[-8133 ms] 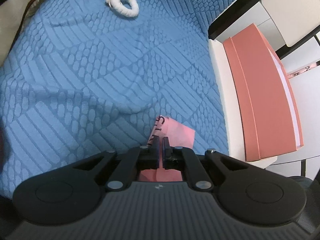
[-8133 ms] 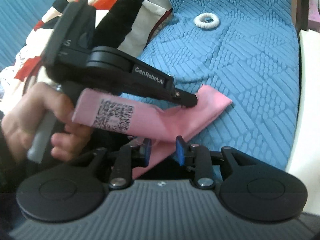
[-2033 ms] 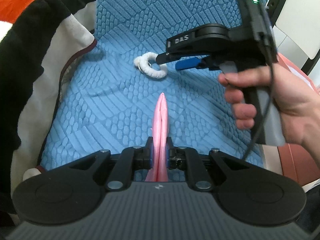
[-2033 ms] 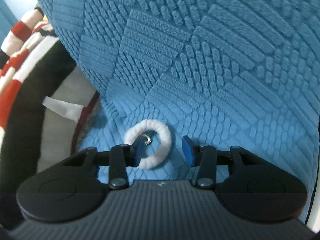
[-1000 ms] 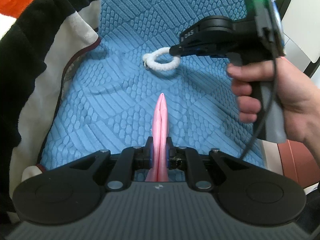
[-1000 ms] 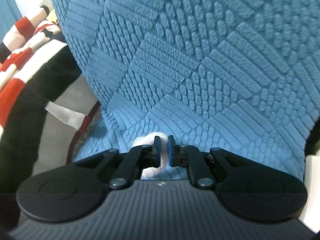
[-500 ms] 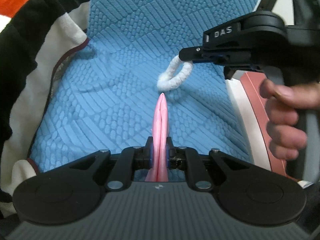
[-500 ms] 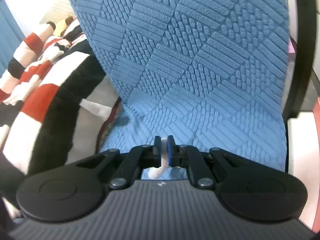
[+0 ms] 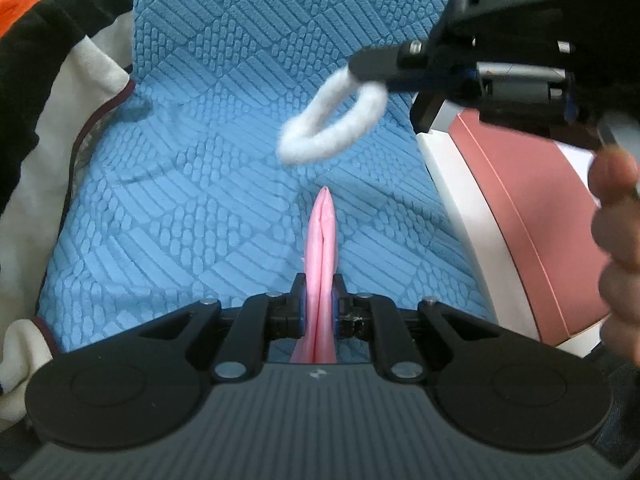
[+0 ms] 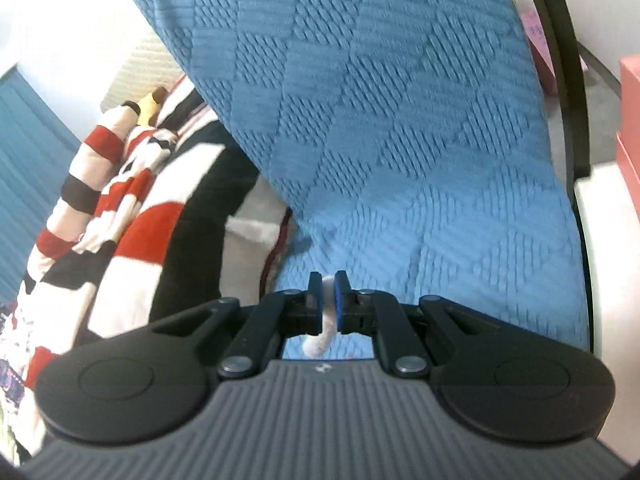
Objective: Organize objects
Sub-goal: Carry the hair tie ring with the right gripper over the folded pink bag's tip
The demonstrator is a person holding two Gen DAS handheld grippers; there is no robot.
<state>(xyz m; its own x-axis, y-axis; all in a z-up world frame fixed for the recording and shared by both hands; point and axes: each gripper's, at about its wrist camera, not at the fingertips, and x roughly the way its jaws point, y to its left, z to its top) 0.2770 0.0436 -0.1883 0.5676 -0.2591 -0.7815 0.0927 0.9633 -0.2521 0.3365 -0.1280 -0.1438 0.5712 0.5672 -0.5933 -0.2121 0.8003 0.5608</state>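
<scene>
My left gripper (image 9: 319,300) is shut on a folded pink pouch (image 9: 322,236), whose tip sticks up ahead of the fingers over the blue textured bedspread (image 9: 192,160). My right gripper (image 9: 360,70) comes in from the upper right of the left wrist view, shut on a fluffy white hair ring (image 9: 332,124) that hangs in the air above the bedspread. In the right wrist view the same white hair ring (image 10: 325,320) shows as a strip pinched between the blue pads of the right gripper (image 10: 328,296).
A salmon-pink box (image 9: 532,220) lies on a white ledge (image 9: 452,184) right of the bed. A red, black and white striped blanket (image 10: 120,216) is heaped along the left. A person's fingers (image 9: 616,216) grip the right handle at the far right.
The right gripper has lifted the white hair ring off the bedspread and carried it up and right, closer to the left camera. The left gripper keeps hold of the pink pouch, drifting slightly.
</scene>
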